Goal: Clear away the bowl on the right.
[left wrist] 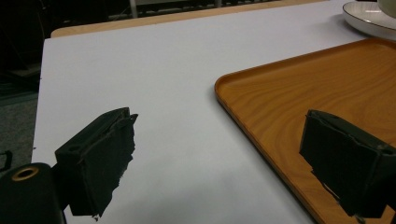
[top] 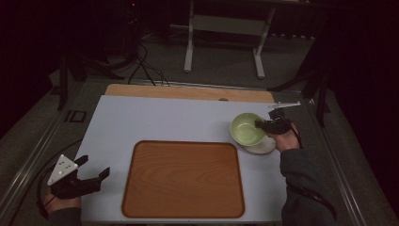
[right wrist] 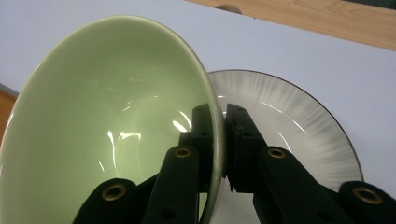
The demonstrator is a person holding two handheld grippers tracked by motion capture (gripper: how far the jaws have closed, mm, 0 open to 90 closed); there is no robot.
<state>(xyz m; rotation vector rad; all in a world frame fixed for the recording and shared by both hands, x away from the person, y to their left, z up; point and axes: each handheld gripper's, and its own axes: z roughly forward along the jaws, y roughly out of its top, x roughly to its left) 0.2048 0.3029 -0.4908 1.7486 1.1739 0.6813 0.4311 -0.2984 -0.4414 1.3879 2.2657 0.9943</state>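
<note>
A pale green bowl is tilted up off a white plate at the right of the table. My right gripper is shut on the bowl's rim, one jaw inside and one outside. In the right gripper view the green bowl leans left over the white plate, with the right gripper pinching its rim. My left gripper stands open near the front left corner, nothing between its fingers. In the left gripper view the left gripper hovers over the white mat and the tray's corner.
A wooden tray lies at the front middle of the white mat; the wooden tray is bare. A strip of wooden tabletop runs along the far edge. Table legs and cables stand on the dark floor beyond.
</note>
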